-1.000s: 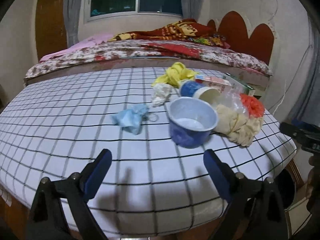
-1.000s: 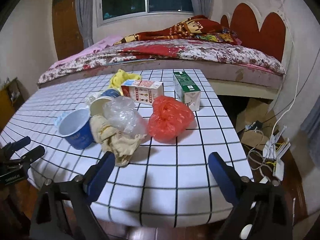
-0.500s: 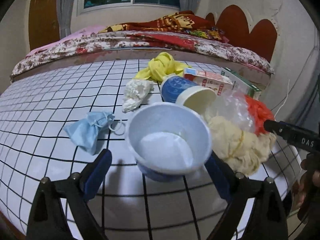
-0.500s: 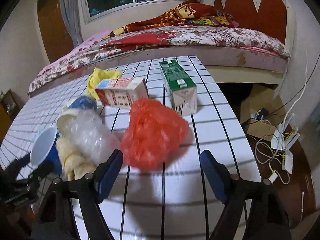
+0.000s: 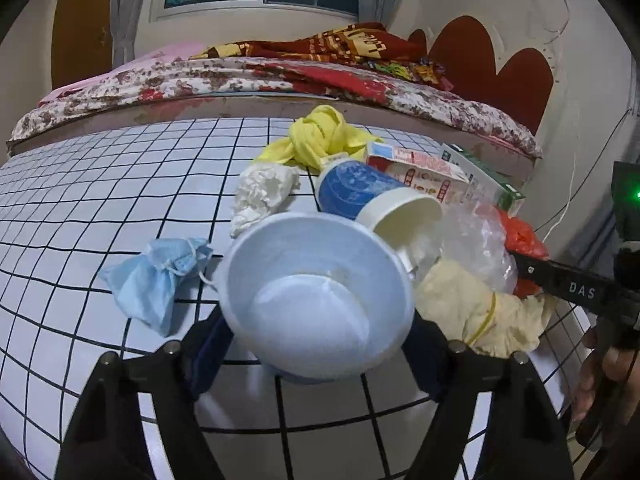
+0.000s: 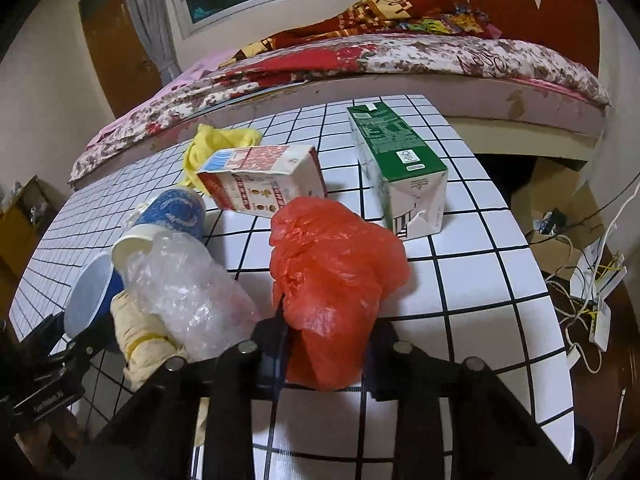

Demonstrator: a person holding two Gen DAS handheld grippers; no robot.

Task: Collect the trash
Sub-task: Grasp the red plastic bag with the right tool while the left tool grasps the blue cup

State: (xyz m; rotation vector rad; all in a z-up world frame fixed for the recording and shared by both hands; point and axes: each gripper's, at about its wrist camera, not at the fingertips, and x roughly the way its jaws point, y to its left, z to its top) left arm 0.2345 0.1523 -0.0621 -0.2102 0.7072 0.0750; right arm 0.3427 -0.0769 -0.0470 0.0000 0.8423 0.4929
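An upright blue cup (image 5: 312, 300), white inside, stands between the fingers of my left gripper (image 5: 316, 356). Its jaws are closing and the pads sit against the cup's sides. The same cup (image 6: 92, 292) shows at the left edge of the right wrist view. My right gripper (image 6: 326, 356) has its jaws closing on a crumpled red plastic bag (image 6: 336, 280), with both pads pressing into the bag's near end. In the left wrist view one right finger (image 5: 560, 280) reaches in from the right beside the red bag (image 5: 524, 236).
On the grid-patterned table (image 5: 120, 184) lie a blue face mask (image 5: 156, 276), white tissue (image 5: 264, 192), yellow cloth (image 5: 320, 136), a tipped blue cup (image 5: 360, 192), cream cloth (image 5: 472, 308), clear plastic (image 6: 188, 296), a red-white carton (image 6: 260, 180) and a green carton (image 6: 400, 164). A bed stands behind; cables (image 6: 592, 292) lie on the floor at right.
Both grippers moved forward and down to the pile. The left jaws narrowed around the upright blue cup. The right jaws went from wide apart to closed on the red bag.
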